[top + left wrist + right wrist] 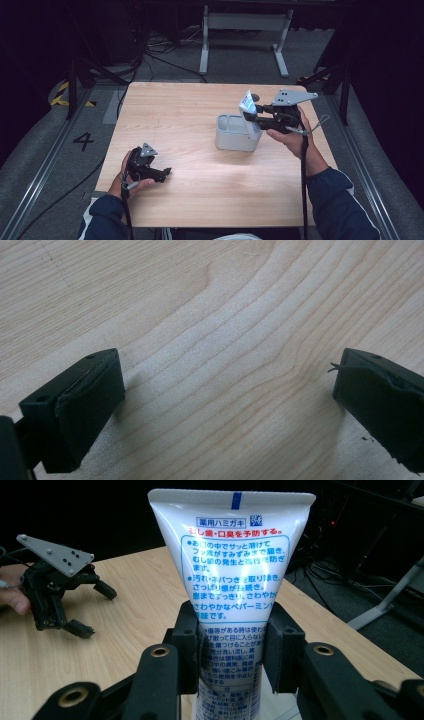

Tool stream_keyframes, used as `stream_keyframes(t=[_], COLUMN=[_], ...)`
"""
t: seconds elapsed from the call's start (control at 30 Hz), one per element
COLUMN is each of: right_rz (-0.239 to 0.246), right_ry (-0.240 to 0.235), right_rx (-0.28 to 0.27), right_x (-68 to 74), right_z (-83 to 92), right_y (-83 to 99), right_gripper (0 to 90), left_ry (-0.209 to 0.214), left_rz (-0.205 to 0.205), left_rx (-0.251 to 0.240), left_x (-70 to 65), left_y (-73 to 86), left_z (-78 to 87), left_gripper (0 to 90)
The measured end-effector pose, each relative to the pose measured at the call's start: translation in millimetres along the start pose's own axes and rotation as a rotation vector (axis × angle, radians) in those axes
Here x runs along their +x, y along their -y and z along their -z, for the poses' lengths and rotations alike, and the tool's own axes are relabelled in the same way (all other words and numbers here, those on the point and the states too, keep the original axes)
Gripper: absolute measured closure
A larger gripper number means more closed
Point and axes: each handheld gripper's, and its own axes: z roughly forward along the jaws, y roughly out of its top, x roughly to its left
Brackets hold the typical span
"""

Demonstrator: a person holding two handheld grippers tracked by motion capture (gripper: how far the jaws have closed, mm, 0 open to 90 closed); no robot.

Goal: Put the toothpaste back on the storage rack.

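Right tongs (230, 650) clamped on a white toothpaste tube (232, 580), pads pressing both sides of its lower half, flat crimped end up. In the high view, tube (247, 102) held just above the grey holder (235, 132), near the bench's (190, 190) right edge and toward its far side. Holder resting on the bench, open compartment visible at its left. Left tongs (162, 172) gaping wide, gripping nothing, low over bare wood (225, 340) near the left edge at the near side, well apart from tube and holder. Left hand (127, 180) wrapped round their body.
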Motion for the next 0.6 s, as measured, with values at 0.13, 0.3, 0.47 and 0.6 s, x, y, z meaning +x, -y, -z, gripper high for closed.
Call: stream_keyframes(t=[0.13, 0.3, 0.47, 0.6], right_rz=[0.004, -0.006, -0.009, -0.008], right_ry=[0.012, 0.003, 0.0, 0.002], right_rx=[0.001, -0.007, -0.004, -0.005], right_x=[-2.4, -5.6, -8.2, -9.8], right_z=[-5.8, -12.6, -19.8, -24.8], right_y=[-2.1, -2.3, -1.6, -1.1], right_gripper=[65.5, 65.5, 65.5, 65.5], left_ry=[0.001, 0.0, 0.0, 0.001], left_rz=[0.001, 0.0, 0.0, 0.002], left_rx=[-0.001, 0.0, 0.0, 0.0], left_x=[-0.1, 0.0, 0.0, -0.1], left_y=[0.0, 0.0, 0.0, 0.0], left_z=[-0.1, 0.0, 0.0, -0.1], left_gripper=[0.5, 0.5, 0.5, 0.5])
